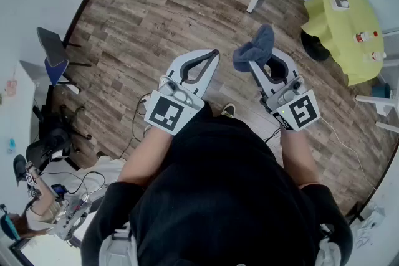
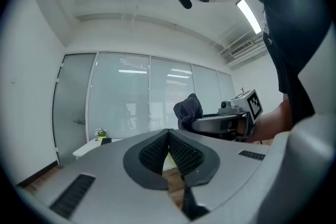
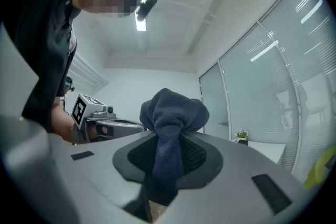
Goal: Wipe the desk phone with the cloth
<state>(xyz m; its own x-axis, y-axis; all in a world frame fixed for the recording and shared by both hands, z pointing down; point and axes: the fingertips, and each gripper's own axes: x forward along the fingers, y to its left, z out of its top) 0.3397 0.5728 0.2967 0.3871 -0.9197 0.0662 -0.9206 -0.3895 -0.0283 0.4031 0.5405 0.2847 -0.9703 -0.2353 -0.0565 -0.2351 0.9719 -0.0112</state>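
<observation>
The dark blue-grey terry cloth [image 1: 256,47] is up in the air, bunched into a soft knot and pinched in the right gripper [image 1: 260,68]. In the right gripper view its fingers [image 3: 202,152] are clamped on a hanging fold of the cloth [image 3: 171,122], with the bundle bulging above the tips. Just beside it, level and not touching, is the left gripper [image 1: 214,57]. Its ribbed black fingers [image 2: 190,156] are pressed together at the tips with nothing between them. Both tools are held out in front of the person's black shirt [image 1: 224,196], over the brown wood-plank floor [image 1: 143,22]. Well off to the right stands a round worktop under a yellow-green cover [image 1: 330,15].
</observation>
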